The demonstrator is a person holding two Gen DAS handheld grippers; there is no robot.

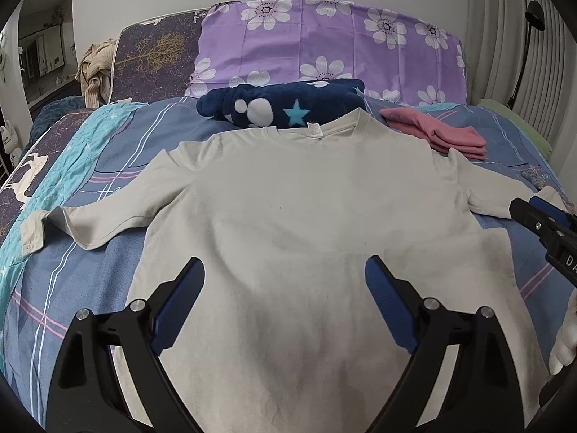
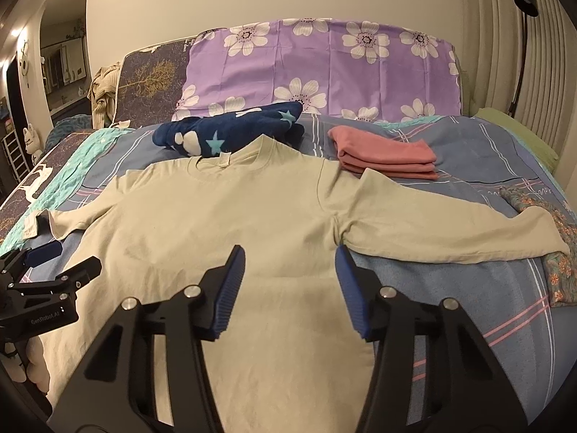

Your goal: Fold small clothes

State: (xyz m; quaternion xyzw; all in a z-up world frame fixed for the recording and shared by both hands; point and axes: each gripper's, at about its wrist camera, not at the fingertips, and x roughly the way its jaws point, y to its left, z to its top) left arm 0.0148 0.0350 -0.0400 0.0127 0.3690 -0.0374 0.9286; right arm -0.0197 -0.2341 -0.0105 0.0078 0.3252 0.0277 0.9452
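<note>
— Shirt (image 1: 288, 195) lies flat on the bed (image 1: 90, 263), collar away, both sleeves spread — laid out so it can be folded, I think.
— And each tool?
— Left tool (image 1: 285, 306) gapes above the hem; right tool (image 2: 288, 288) stands narrower, holding nothing.
— Any containers?
— None. A folded pink garment (image 2: 386, 158) sits beside the collar — probably finished.

A: From my left wrist view, the cream long-sleeved cotton shirt (image 1: 288, 216) has its hem cut off at six o'clock, behind my gripper's arms.

B: And the dark blue fleece blanket with stars (image 2: 230, 131)?

A: Its near edge is hidden under the collar. The white label (image 1: 314, 131) is too small to read.
</note>
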